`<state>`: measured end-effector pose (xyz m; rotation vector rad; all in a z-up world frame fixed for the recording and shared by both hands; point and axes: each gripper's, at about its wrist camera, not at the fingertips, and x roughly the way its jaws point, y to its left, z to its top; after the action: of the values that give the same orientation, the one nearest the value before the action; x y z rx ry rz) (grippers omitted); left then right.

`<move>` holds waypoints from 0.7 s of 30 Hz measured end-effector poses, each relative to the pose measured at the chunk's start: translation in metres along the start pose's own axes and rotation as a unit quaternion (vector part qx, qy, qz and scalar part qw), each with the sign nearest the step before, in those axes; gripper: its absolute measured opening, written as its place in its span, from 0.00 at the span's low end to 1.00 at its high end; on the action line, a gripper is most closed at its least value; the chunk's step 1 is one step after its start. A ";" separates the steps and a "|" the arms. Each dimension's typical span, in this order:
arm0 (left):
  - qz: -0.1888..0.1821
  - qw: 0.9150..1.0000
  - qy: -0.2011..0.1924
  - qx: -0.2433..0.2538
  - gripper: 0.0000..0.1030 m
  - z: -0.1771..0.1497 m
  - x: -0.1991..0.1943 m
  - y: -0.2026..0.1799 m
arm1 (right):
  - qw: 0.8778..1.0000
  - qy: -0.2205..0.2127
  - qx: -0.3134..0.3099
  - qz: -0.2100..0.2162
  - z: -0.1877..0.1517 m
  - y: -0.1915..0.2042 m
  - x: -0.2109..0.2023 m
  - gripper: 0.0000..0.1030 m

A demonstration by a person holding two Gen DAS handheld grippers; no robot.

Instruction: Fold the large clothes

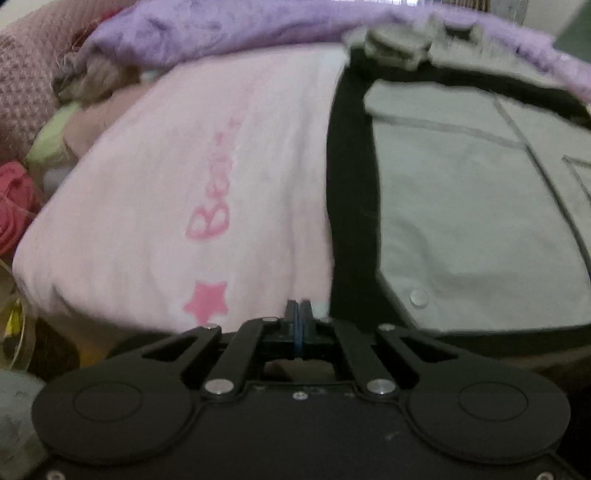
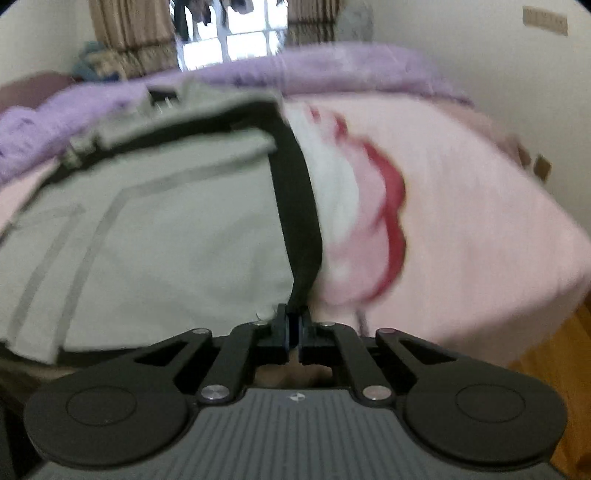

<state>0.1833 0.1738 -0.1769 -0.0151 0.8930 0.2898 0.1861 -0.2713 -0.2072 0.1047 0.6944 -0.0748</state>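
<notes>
A grey jacket (image 1: 461, 206) with a black lining edge (image 1: 351, 192) and a snap button lies spread on a pink bedsheet (image 1: 147, 206). My left gripper (image 1: 298, 314) is shut with nothing between its pads, at the bed's near edge just left of the black edge. In the right wrist view the same grey jacket (image 2: 155, 236) lies to the left, and my right gripper (image 2: 293, 325) is shut on the lower end of its black edge (image 2: 299, 206), which runs up from the pads.
A purple fleece blanket (image 1: 258, 26) is bunched along the far side of the bed. Piled clothes (image 1: 22, 110) lie at the left. The sheet has a red and white print (image 2: 369, 221). Wooden floor (image 2: 554, 369) and a wall are to the right.
</notes>
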 end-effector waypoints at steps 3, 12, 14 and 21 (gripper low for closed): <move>-0.013 1.000 0.002 -0.019 0.00 0.004 -0.001 0.005 | 1.000 -0.012 -0.005 -0.021 0.001 0.005 -0.003 0.13; -0.111 0.990 -0.082 -0.020 0.44 0.037 -0.030 -0.043 | 0.994 -0.102 -0.017 0.026 0.026 0.047 -0.045 0.20; -0.103 0.993 -0.050 0.002 0.45 0.041 -0.015 -0.075 | 0.993 -0.082 -0.006 0.089 0.028 0.068 -0.035 0.20; -0.047 0.997 -0.008 0.065 0.46 0.030 0.014 -0.128 | 0.992 0.009 -0.049 0.113 0.015 0.118 0.007 0.20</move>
<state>0.2477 0.0581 -0.1828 0.0649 0.8914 0.1447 0.2131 -0.1563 -0.1920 0.0896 0.6993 0.1774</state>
